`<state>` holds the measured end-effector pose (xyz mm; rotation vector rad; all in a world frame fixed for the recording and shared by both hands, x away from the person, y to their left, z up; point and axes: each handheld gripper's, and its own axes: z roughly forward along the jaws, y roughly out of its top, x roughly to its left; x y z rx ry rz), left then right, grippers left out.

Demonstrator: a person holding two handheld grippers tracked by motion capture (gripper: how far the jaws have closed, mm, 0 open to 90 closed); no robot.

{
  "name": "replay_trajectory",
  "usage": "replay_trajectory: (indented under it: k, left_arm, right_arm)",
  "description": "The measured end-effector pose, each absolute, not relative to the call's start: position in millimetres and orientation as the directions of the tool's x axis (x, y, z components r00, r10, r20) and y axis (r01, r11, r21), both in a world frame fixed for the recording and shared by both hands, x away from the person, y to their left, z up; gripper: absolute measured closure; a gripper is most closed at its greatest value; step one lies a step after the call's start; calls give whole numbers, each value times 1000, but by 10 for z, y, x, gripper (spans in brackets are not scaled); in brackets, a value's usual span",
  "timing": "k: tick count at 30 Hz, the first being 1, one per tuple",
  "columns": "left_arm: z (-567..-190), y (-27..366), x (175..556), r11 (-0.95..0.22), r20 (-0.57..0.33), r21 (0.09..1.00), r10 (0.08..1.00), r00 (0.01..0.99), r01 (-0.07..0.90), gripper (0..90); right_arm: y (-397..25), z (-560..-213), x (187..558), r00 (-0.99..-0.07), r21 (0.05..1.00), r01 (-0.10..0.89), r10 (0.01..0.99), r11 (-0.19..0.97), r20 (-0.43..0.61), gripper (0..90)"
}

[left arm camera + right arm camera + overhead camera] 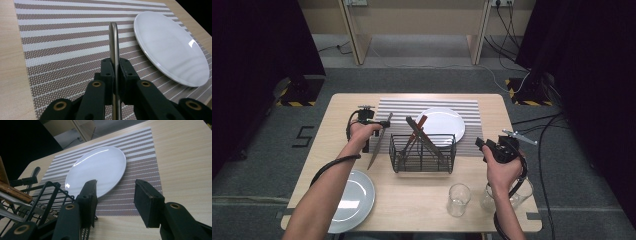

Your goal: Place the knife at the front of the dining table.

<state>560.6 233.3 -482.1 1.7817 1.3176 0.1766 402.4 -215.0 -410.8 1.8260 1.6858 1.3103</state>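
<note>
My left gripper (385, 123) is shut on a metal table knife (375, 151) that slants down toward the near left, over the left edge of the striped placemat (397, 107). In the left gripper view the jaws (115, 67) pinch the knife (113, 40) edge-on, its rounded end pointing forward. A white plate (441, 124) lies on the mat, to the right of the knife (172, 47). My right gripper (480, 143) stands open with nothing in it, right of a black wire basket (422, 162). Its jaws (115, 192) face the plate (97, 168).
The basket holds several utensils (419, 131), some with wooden handles (12, 191), leaning across it. A grey plate (355, 197) sits at the near left corner. Two clear glasses (459, 199) (518, 194) stand at the near right, one below my right hand.
</note>
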Motion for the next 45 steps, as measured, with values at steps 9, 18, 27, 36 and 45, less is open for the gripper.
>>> replay_trajectory:
  k: [9, 18, 27, 36, 45]
  left_arm:
    - [-4899, 2329, 5635, -60, -357, 692, 838, 412, 720, 825]
    - [-4950, 2336, 5641, -68, -350, 678, 846, 403, 732, 825]
    - [-5003, 2327, 5647, -79, -346, 661, 850, 397, 746, 826]
    - [-5042, 2319, 5655, -84, -340, 655, 855, 392, 751, 825]
    - [-5068, 2320, 5660, -92, -329, 650, 861, 388, 755, 822]
  right_arm:
    - [-2135, -4109, 4023, -129, 757, 607, 910, -241, 394, 530]
    - [-2135, -4111, 4024, -130, 756, 608, 908, -243, 397, 529]
    - [-2135, -4107, 4021, -133, 758, 606, 909, -241, 395, 530]
    - [-2135, -4103, 4021, -134, 757, 606, 907, -243, 399, 529]
    - [-2138, -4099, 4020, -135, 756, 607, 906, -245, 402, 529]
